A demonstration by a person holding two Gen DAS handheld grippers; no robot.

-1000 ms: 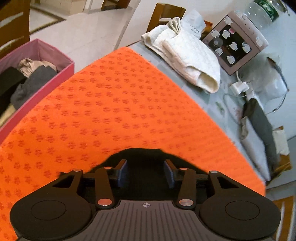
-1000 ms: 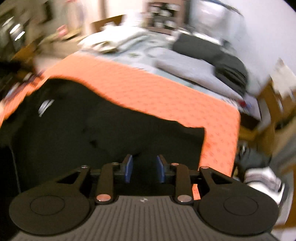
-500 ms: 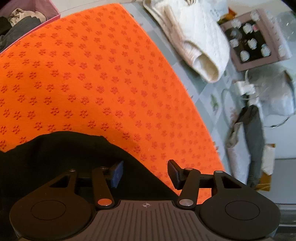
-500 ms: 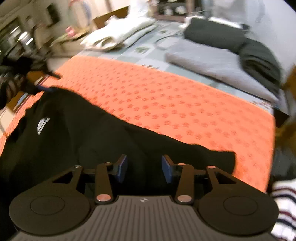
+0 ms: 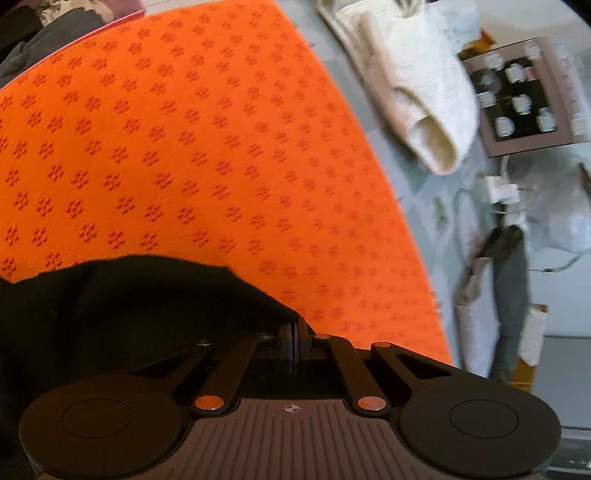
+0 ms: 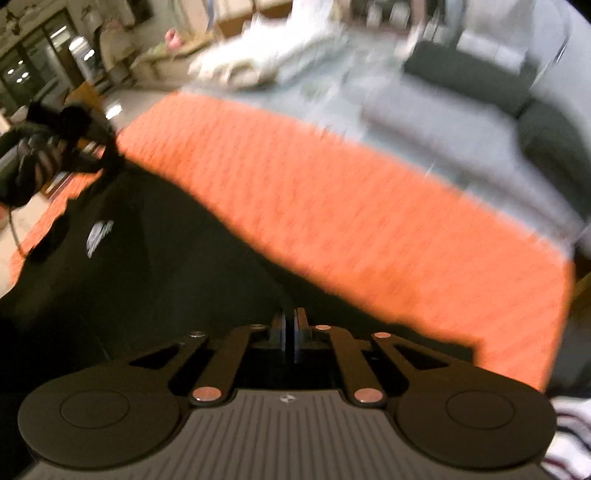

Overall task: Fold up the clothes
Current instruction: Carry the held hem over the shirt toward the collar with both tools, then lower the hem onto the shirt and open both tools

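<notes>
A black garment (image 5: 122,299) with a small white logo (image 6: 99,236) lies on an orange mat (image 5: 207,158) with a flower pattern. My left gripper (image 5: 294,334) is shut on the garment's edge at its right corner. My right gripper (image 6: 290,325) is shut on the garment's near edge; the cloth (image 6: 155,266) spreads to the left in front of it. The right wrist view is motion-blurred. The left gripper and the hand that holds it (image 6: 55,147) show at the far left of the right wrist view, at the garment's far corner.
A folded cream garment (image 5: 413,92) lies beyond the mat. A pink-framed box (image 5: 524,99), a white charger (image 5: 498,188) and grey folded clothes (image 5: 506,295) lie to the right. A pink bin of clothes (image 5: 55,22) stands at the top left. Grey and dark clothes (image 6: 480,122) lie beyond the mat.
Both grippers were open over the black garment; both have shut on its edge. The right gripper is moving, which blurs its view.
</notes>
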